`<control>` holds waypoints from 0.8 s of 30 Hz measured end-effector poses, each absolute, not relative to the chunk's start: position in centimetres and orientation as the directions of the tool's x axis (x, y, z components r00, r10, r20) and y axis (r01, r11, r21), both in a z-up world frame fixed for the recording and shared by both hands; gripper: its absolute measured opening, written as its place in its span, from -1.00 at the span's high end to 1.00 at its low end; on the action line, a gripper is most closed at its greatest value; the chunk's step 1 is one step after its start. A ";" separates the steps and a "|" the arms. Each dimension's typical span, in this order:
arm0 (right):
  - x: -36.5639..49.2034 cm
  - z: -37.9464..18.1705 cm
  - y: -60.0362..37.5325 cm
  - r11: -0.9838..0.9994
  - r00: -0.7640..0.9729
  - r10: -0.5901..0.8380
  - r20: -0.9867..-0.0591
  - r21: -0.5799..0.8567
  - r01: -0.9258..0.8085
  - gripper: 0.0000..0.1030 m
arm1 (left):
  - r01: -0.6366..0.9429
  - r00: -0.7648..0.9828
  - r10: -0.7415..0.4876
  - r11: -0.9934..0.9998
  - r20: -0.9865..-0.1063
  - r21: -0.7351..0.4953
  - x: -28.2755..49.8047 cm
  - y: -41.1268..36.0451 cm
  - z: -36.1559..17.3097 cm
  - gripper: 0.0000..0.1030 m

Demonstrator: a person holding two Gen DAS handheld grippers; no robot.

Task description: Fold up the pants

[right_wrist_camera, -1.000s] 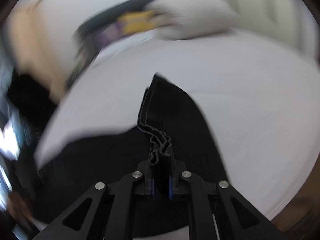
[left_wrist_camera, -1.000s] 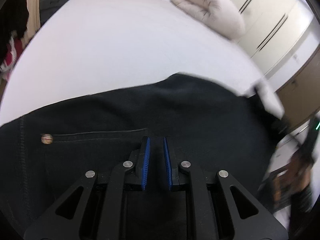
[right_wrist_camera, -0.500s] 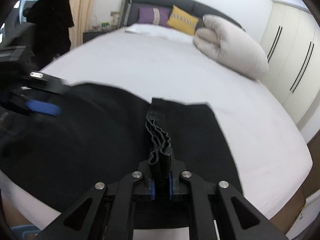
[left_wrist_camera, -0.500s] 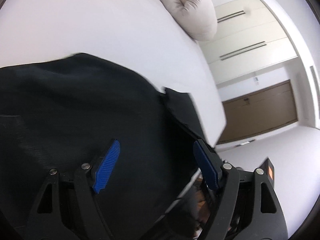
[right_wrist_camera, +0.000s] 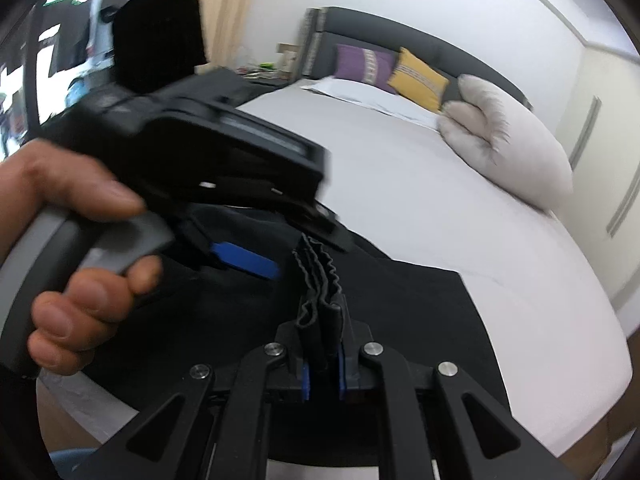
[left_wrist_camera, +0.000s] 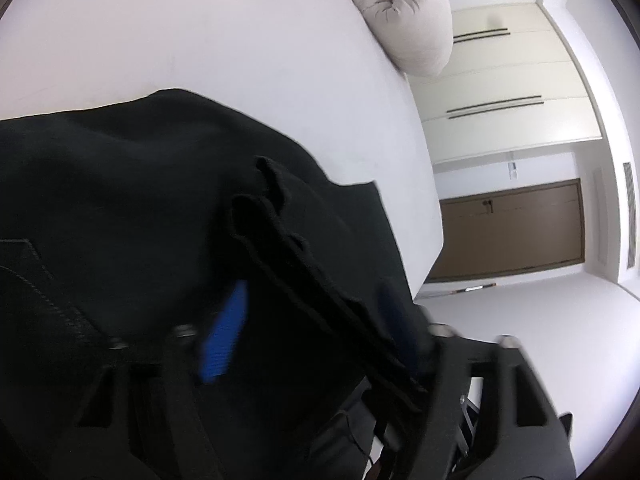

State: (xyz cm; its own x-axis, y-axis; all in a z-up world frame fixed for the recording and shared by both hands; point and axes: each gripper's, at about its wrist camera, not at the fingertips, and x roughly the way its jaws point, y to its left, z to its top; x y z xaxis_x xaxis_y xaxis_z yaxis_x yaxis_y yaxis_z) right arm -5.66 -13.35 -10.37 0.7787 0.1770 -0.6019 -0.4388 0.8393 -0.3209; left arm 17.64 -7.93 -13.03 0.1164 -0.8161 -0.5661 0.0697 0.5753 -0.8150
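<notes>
With the bunched hem of the black fabric pants clamped in the right gripper near the white bed's foot edge, the wide-open, empty left gripper has been brought around it, suggesting a handover.

A: What cloth is seen at the lower centre of the right wrist view?

B: Matt black woven cloth is shown by the pants, with a crimped, layered edge.

A: And the right gripper?

B: Matt black plastic links are joined by shiny metal rivets; blue ribbed pads are fitted.

A: The bed sheet?

B: Smooth white cloth. A brown wooden door, satin-finished, is seen at right.
</notes>
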 end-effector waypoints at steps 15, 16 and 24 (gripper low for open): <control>-5.6 -11.3 -7.0 0.745 0.741 0.218 -0.635 -0.382 -0.547 0.80 | 0.124 0.140 -0.752 0.659 -0.644 -0.742 18.8 -2.3 -13.0 0.81; -5.4 -11.8 -6.6 0.741 0.733 0.215 -0.646 -0.381 -0.553 0.80 | 0.126 0.142 -0.739 0.673 -0.658 -0.729 18.8 -2.7 -13.1 0.81; -4.2 -16.0 -6.6 0.763 0.593 0.234 -0.771 -0.232 -0.603 0.54 | 0.075 0.194 -0.667 0.742 -0.720 -0.667 16.5 0.6 -15.6 0.79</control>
State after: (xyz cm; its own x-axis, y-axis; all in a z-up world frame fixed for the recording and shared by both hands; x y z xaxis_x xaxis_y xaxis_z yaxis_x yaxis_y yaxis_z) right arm -4.23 -6.57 -16.03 0.5927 0.2339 -0.7707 -0.6029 0.7633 -0.2321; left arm 16.51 0.61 -15.59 0.1939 -0.6666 -0.7198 0.0751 0.7417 -0.6666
